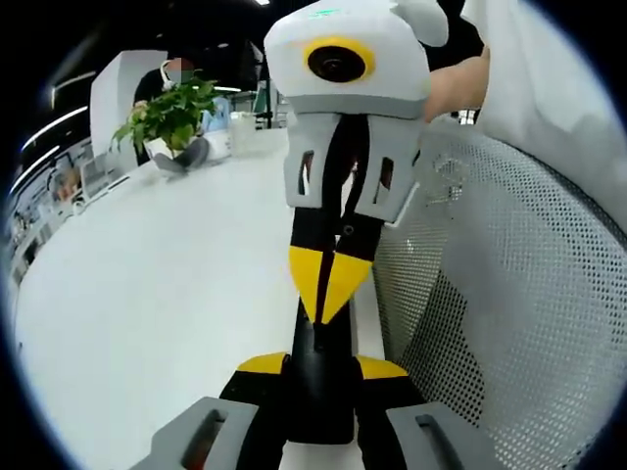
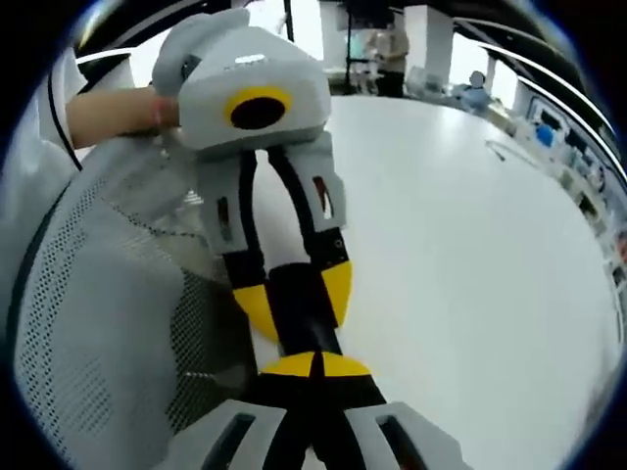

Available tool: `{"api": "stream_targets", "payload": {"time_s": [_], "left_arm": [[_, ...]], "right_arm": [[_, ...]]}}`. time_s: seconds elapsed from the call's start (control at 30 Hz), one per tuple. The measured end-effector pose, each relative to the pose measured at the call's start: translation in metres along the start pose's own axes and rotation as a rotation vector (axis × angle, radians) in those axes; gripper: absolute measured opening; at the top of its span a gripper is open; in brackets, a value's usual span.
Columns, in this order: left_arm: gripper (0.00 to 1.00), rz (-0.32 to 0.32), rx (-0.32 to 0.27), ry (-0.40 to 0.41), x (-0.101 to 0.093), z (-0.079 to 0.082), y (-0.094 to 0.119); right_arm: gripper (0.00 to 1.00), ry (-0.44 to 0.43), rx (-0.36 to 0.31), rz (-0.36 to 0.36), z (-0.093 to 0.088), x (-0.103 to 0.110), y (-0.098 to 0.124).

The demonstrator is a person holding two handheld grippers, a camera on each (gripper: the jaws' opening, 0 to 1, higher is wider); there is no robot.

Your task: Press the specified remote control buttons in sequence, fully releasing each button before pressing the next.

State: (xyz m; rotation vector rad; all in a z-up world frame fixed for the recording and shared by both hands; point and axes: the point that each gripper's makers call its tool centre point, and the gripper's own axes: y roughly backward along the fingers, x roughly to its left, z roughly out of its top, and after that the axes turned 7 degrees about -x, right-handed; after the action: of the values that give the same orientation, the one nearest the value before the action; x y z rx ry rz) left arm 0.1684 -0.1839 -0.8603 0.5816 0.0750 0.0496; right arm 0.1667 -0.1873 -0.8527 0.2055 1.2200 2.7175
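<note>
The black remote control (image 1: 318,397) is clamped lengthwise between the yellow-tipped jaws of my left gripper (image 1: 321,367), which is shut on it. My right gripper (image 1: 328,294) comes in from above with its yellow tips closed into one point that rests on the remote's upper face. In the right gripper view the right gripper (image 2: 313,367) is shut, its tips meeting the near end of the remote (image 2: 302,318). There the left gripper (image 2: 297,294) holds the remote from the far side. The buttons are hidden under the tips.
A white table (image 1: 157,294) spreads out below and to the left. A potted green plant (image 1: 171,113) stands at its far end. A white mesh chair back (image 1: 509,294) is close beside the grippers. A hand (image 1: 456,83) holds the right gripper.
</note>
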Motion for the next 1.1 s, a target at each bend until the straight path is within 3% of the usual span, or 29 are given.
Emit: {"api": "stream_targets", "payload": {"time_s": [0.13, 0.3, 0.53, 0.67, 0.83, 0.97, 1.1], "left_arm": [[0.24, -0.006, 0.000, -0.012, -0.0005, -0.0003, 0.0000], [0.24, -0.010, -0.003, -0.009, -0.0003, -0.0004, 0.0002], [0.24, -0.015, -0.012, -0.002, -0.0001, -0.0006, 0.0006], [0.24, -0.016, -0.017, 0.008, 0.0000, -0.0001, 0.0001], [0.24, -0.017, -0.017, 0.007, 0.0001, 0.0000, -0.0002], [0.24, -0.014, -0.017, 0.006, 0.0002, 0.0002, -0.0001], [0.24, -0.014, -0.021, 0.013, 0.0002, 0.0002, 0.0000]], "right_arm": [[0.00, 0.062, 0.014, 0.009, 0.0003, 0.0000, -0.0012], [0.00, 0.234, 0.076, 0.036, -0.0001, 0.0011, -0.0028], [0.00, 0.348, 0.144, 0.053, 0.0009, 0.0018, -0.0061], [0.00, 0.389, 0.153, 0.018, 0.0006, 0.0015, -0.0074], [0.00, 0.394, 0.129, -0.024, 0.0001, 0.0005, -0.0066], [0.00, 0.288, 0.067, -0.034, 0.0022, -0.0004, -0.0057], [0.00, 0.273, 0.055, -0.035, 0.0020, 0.0010, -0.0045]]}}
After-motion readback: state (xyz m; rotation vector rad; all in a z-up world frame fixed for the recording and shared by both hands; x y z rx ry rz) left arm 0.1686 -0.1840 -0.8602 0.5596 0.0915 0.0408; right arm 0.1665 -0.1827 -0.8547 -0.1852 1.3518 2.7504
